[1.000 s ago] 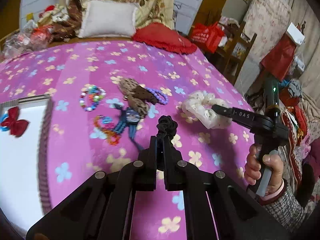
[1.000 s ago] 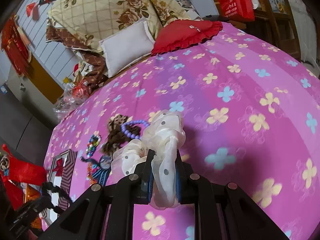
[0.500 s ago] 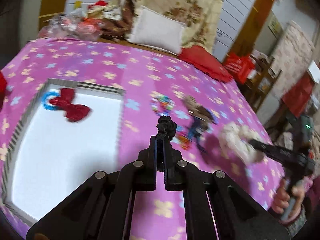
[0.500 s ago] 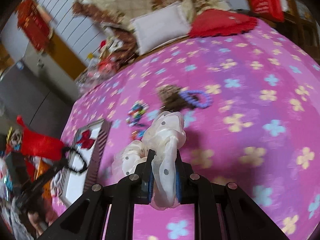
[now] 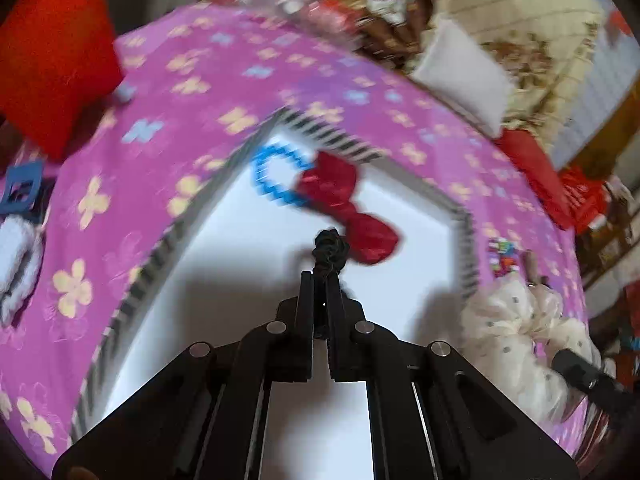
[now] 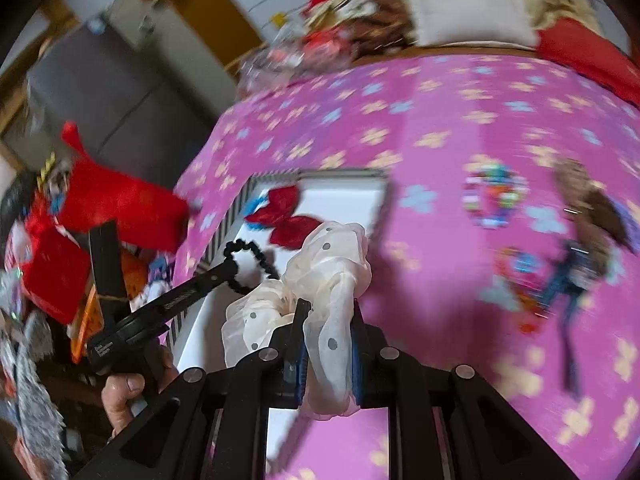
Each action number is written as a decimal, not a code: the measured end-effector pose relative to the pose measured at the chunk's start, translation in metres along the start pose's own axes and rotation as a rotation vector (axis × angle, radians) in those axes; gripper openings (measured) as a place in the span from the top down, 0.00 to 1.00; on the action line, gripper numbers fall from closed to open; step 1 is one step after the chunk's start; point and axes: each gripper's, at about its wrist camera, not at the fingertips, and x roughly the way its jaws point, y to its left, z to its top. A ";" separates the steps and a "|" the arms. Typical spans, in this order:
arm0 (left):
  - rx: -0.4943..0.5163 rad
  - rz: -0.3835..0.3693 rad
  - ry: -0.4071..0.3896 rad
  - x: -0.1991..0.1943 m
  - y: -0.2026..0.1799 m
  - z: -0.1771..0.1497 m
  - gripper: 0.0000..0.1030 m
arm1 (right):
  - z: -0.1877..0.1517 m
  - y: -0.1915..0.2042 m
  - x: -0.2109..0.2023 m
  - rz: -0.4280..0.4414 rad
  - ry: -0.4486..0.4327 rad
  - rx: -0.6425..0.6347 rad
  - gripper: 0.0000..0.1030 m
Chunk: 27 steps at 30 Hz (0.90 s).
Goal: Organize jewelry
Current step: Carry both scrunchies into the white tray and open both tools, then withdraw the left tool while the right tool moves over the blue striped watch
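Left tool (image 5: pixel 320 280) clenched on black scrunchie (image 5: pixel 330 249) over white tray (image 5: pixel 460 216); right tool (image 6: pixel 326 316) gripping cream scrunchie (image 6: pixel 320 276). Lower clear of red bow (image 5: pixel 344 204), release inside.

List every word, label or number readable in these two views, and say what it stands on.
White lettering along the finger of the left gripper, seen from the right wrist: too blurred to read.
White label on that gripper's body, above the hand: two lines, too small and blurred to read.
Nothing legible on the red bags, the white tray or the bedspread.
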 end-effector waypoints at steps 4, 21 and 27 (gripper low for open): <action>-0.081 -0.004 0.023 0.006 0.026 0.002 0.97 | 0.002 0.024 0.043 -0.030 0.055 -0.049 0.85; -0.034 -0.073 -0.127 -0.032 0.023 0.011 0.53 | 0.005 0.036 0.055 -0.236 0.002 -0.133 0.48; -0.028 -0.118 -0.137 -0.041 0.012 0.003 0.53 | -0.019 0.001 0.001 -0.318 -0.074 -0.111 0.48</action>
